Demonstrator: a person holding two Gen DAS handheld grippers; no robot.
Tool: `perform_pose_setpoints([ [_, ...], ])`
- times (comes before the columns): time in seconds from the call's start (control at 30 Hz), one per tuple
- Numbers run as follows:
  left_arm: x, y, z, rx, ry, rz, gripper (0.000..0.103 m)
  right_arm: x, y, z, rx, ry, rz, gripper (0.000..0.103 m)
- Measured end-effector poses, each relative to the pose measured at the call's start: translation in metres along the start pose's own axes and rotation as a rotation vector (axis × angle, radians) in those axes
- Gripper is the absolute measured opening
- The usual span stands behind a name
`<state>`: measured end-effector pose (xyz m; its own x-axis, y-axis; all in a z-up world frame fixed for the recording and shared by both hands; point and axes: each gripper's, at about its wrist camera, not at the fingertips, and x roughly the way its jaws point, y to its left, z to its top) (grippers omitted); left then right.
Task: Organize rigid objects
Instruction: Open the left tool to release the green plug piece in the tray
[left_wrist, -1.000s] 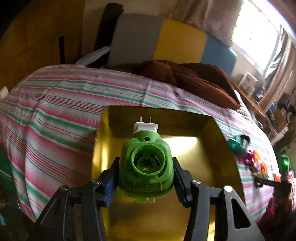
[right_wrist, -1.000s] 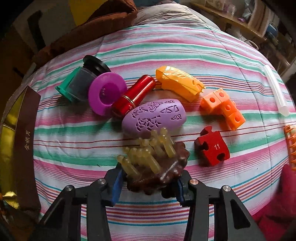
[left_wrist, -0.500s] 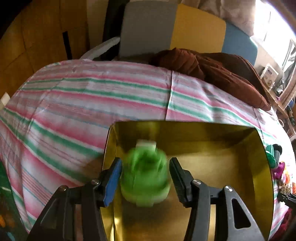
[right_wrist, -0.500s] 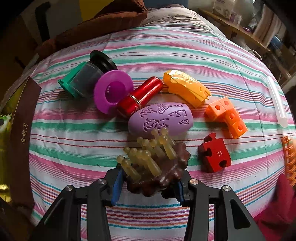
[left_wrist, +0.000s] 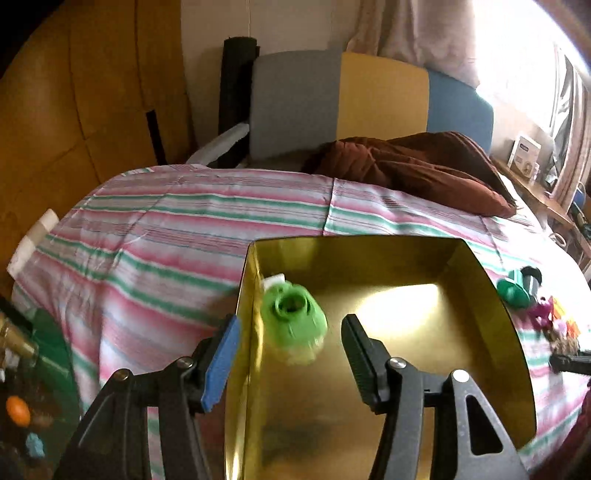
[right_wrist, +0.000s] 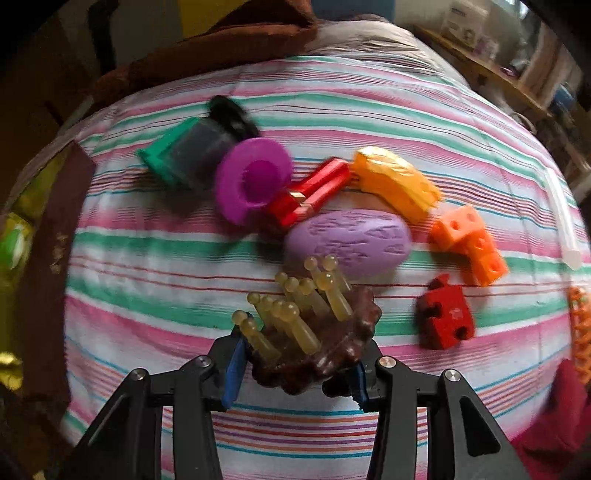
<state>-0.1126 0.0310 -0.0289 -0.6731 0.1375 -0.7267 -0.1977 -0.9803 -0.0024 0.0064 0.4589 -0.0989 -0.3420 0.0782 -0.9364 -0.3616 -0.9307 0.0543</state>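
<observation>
Left tongs (left_wrist: 291, 354) spread, green plug-in (left_wrist: 293, 325) inside gold box (left_wrist: 491, 295)

The left hand-held gripper (left_wrist: 290, 349) is held with its jaws spread wide apart and nothing is touched by either finger. The right hand-held gripper (right_wrist: 295, 363) is held low, its jaws closed against the sides of a brown massager (right_wrist: 317, 350).

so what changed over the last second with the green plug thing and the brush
The left gripper opened and let go of the green plug-in, which now lies loose in the gold box near its left wall. The right gripper stays shut on the brown brush, lifted slightly; the toys on the bedspread have not moved.
</observation>
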Motion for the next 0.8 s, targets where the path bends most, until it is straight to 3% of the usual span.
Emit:
perform_pose_setpoints([
  [0.3, -0.058, -0.013, -0.028, 0.001, -0.067, -0.004, 0.057, 0.0, 0.052, -0.018, -0.212, -0.013, 0.081, 0.046],
  [0.8, -0.095, -0.006, -0.041, -0.019, -0.104, 0.011, 0.057, -0.004, 0.062, -0.027, -0.275, -0.04, 0.028, 0.046],
])
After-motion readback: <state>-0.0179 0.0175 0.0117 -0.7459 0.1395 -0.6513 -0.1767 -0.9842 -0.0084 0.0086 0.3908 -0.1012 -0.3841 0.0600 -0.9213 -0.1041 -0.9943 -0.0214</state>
